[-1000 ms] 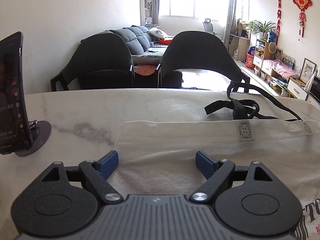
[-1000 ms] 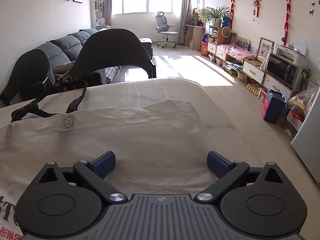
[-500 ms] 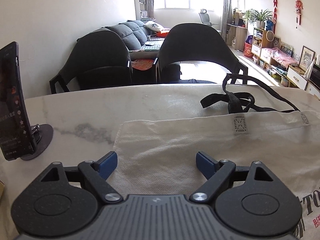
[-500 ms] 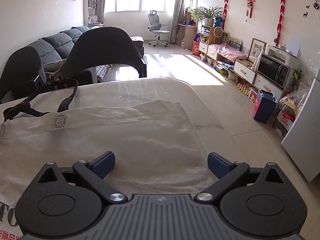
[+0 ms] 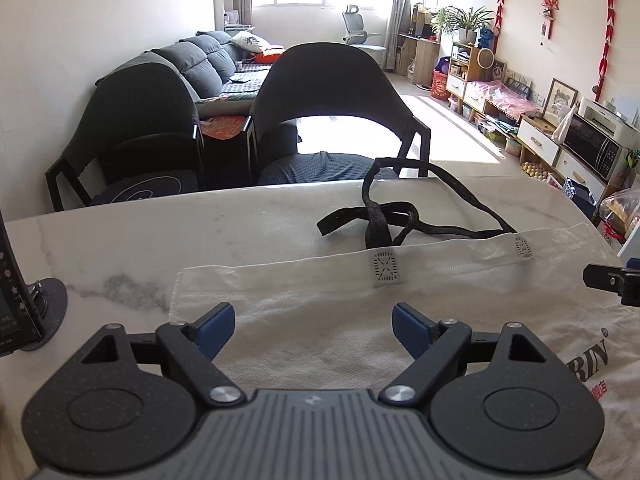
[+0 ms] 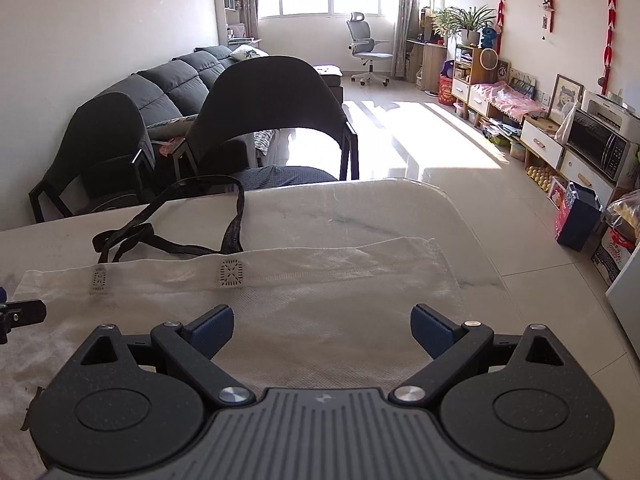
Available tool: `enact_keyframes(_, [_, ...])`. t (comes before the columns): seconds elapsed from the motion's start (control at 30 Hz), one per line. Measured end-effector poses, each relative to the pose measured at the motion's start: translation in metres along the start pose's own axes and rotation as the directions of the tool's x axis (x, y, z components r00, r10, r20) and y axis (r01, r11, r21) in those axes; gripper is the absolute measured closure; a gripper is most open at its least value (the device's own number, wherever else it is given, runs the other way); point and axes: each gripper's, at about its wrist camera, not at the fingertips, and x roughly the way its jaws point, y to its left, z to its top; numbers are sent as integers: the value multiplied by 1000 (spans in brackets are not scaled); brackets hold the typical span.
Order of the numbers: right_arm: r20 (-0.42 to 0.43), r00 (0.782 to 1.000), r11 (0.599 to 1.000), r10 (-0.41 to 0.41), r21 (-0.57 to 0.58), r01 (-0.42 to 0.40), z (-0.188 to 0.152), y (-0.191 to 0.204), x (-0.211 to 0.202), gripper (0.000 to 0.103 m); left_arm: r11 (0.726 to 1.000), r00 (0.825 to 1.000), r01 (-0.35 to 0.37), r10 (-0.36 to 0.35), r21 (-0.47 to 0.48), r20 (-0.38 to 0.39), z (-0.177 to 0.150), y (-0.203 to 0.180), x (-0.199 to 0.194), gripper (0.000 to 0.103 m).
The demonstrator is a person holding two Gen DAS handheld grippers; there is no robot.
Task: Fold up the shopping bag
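Two grippers are held low over a white woven shopping bag (image 5: 320, 320) that is spread flat on a pale marble-patterned table (image 5: 160, 236). The left gripper (image 5: 314, 326) is seen with its blue-padded fingers spread wide apart and nothing between them, poised above the bag's left portion near its side edge. The right gripper (image 6: 322, 330) is likewise released, its fingers parted above the bag's right portion, and nothing is grasped. The bag's fabric is shown as thin and slightly wrinkled, with a stitched hem along its far edge and two grey reinforcement patches (image 6: 231, 273) where the black handles (image 6: 180, 224) are sewn on. The handles are seen lying loosely tangled on the table beyond the hem. Dark printed lettering (image 5: 588, 364) is partly visible on the bag's near face. Two dark chairs (image 5: 332, 92) are drawn up at the table's far side.
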Motion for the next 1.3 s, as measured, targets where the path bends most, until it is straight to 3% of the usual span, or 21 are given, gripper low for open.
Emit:
enact_keyframes(0.17, [-1,1000,999,26,-41,-26,11,19,8,8,999,1000,18,-18,28,5,8,-17,10,17])
enact_keyframes(0.4, [26,999,996,37,-87,-35,24,32,27,9,999,999,32,-31,-26,41,10,-32,39,17])
enact_keyframes(0.73, [23,998,983,60,-172,-55,38,43,78,10,999,984,0,9,-48,180,-5,-37,54,17])
enact_keyframes(1.0, [-7,991,955,133,-266,-130,38,67,98,10,994,990,31,-17,-103,138,-6,-25,66,17])
enact_keyframes(1.3, [15,993,951,117,-290,-107,30,68,111,10,994,991,37,-24,-101,130,-6,-25,68,15])
